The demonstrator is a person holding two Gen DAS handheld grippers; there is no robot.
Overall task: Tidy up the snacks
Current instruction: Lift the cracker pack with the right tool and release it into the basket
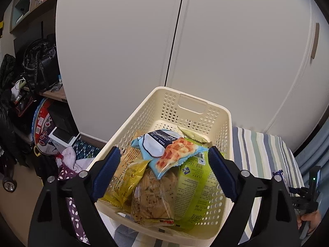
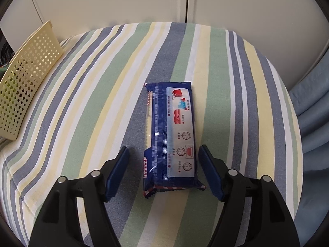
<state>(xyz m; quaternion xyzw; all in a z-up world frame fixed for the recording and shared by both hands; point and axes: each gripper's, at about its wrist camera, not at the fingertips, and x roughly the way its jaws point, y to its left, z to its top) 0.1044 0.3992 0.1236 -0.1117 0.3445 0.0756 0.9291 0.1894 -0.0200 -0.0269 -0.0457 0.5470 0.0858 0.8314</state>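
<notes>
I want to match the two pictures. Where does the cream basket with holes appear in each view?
Left wrist view: the cream basket fills the lower centre, between the fingers of the open left claw, with snack bags inside.
Right wrist view: only one perforated side wall of the basket shows, at the left edge.
Shared landmark: the striped cloth under the basket, seen to the basket's right in the left wrist view.

Wrist views — shared basket (image 1: 191, 105) — close.

The glossy green snack bag (image 1: 193, 187) in the cream perforated basket (image 1: 224, 123) shows "75", its other print being too small to read.
</notes>
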